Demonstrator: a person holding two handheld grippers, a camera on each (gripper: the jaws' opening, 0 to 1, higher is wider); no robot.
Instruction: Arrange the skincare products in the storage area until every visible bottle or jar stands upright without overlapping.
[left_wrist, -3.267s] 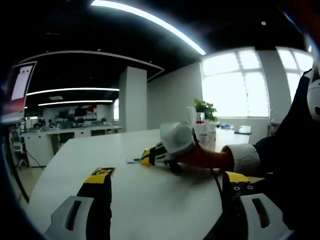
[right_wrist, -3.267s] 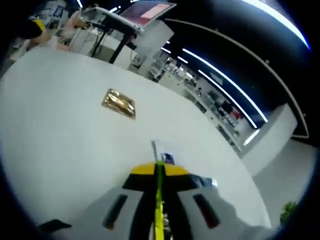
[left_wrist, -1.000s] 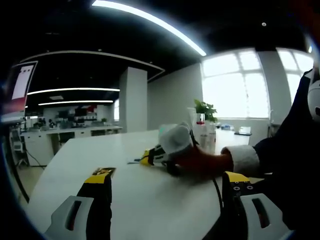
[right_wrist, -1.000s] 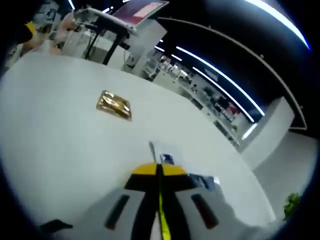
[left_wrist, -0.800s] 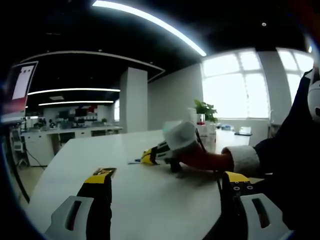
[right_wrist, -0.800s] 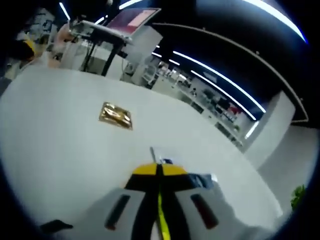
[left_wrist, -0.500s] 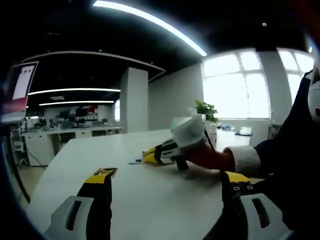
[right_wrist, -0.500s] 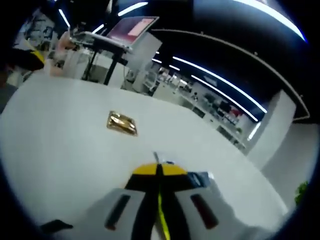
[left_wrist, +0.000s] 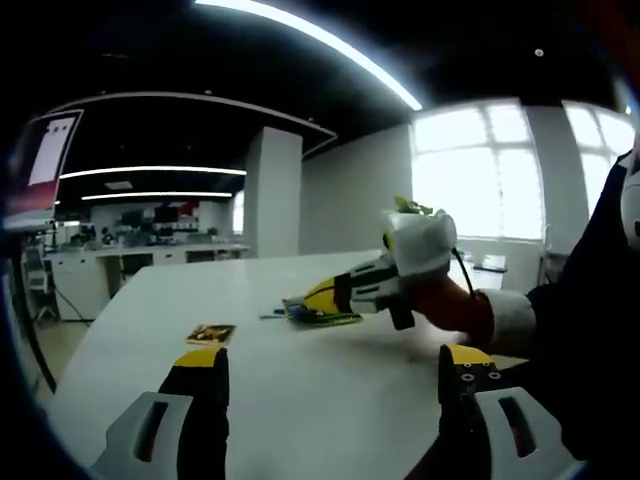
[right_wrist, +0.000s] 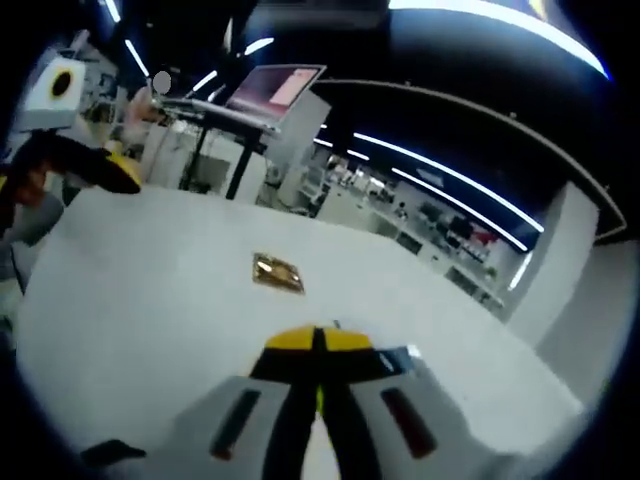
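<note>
My left gripper (left_wrist: 330, 368) hovers low over the white table (left_wrist: 300, 400), jaws wide apart with nothing between them. Ahead of it a hand holds my right gripper (left_wrist: 322, 294), raised off the table, with a flat green-blue sachet (left_wrist: 322, 313) hanging at its yellow tips. In the right gripper view its jaws (right_wrist: 316, 342) are pressed together, and a bluish edge of the sachet (right_wrist: 402, 356) shows beside them. A gold packet (left_wrist: 210, 333) lies flat on the table (right_wrist: 150, 300), ahead of the right gripper (right_wrist: 278, 272). No bottle or jar is clearly seen.
The left gripper (right_wrist: 95, 168) comes in at the left of the right gripper view. A screen on a stand (right_wrist: 270, 88) rises beyond the table's far edge. A green plant (left_wrist: 408, 205) peeks out behind the right gripper. A dark sleeve (left_wrist: 590, 340) is at the right.
The right gripper has lifted off the table and swung to the right, carrying the sachet. Its view has tilted up, so the gold packet now looks smaller and nearer the centre.
</note>
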